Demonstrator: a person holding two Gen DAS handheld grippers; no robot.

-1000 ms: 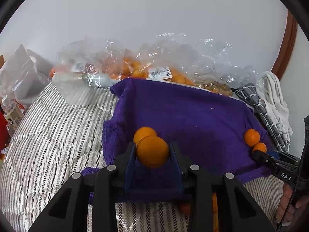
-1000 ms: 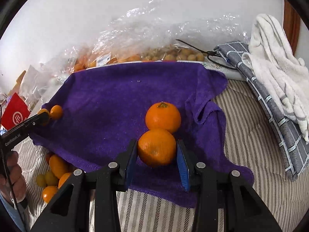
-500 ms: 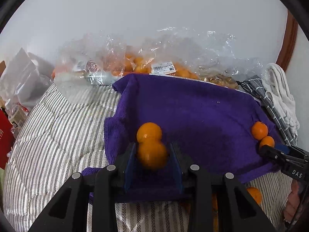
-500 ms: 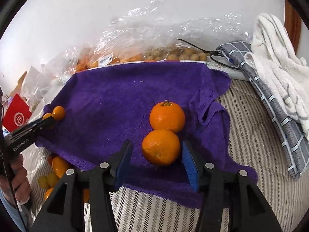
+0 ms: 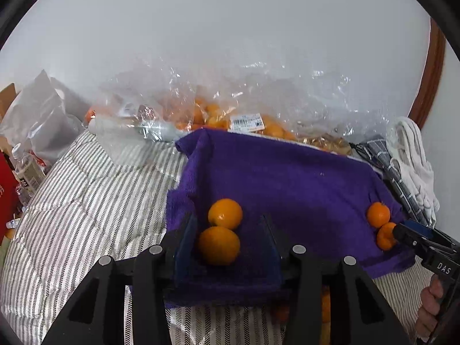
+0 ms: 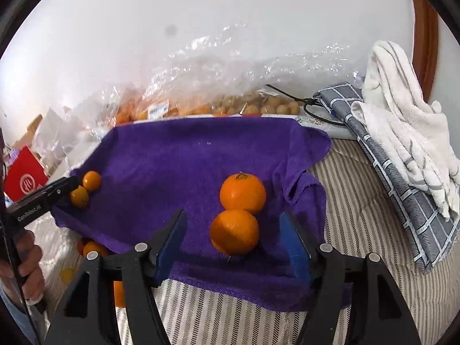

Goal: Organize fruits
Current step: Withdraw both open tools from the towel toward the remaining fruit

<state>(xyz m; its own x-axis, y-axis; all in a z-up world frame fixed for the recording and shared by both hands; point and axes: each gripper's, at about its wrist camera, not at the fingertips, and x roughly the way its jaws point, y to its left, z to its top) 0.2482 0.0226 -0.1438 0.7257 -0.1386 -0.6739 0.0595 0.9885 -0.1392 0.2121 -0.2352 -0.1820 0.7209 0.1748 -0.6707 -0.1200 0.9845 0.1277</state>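
A purple towel point(image 5: 287, 178) point(image 6: 187, 158) lies on a striped bedcover. In the left wrist view, two oranges rest on its left part: a near orange point(image 5: 219, 245) touching a far orange point(image 5: 225, 213). My left gripper point(image 5: 228, 230) is open, its jaws on either side of the near one without gripping it. In the right wrist view, two tangerines sit on the towel's right part: a near tangerine point(image 6: 234, 231) and a far tangerine point(image 6: 243, 197) with a stem. My right gripper point(image 6: 234, 230) is open around the near one.
Clear plastic bags of fruit point(image 5: 244, 120) point(image 6: 201, 103) lie against the white wall behind the towel. A grey checked cloth point(image 6: 402, 178) and a white towel point(image 6: 402, 120) lie at the right. More small fruits point(image 6: 92, 250) lie on the bedcover below the towel's near edge. A red box point(image 6: 24, 178) stands at the left.
Both grippers have opened and let go of their fruits. The orange and the tangerine now rest on the towel, each beside a matching fruit.
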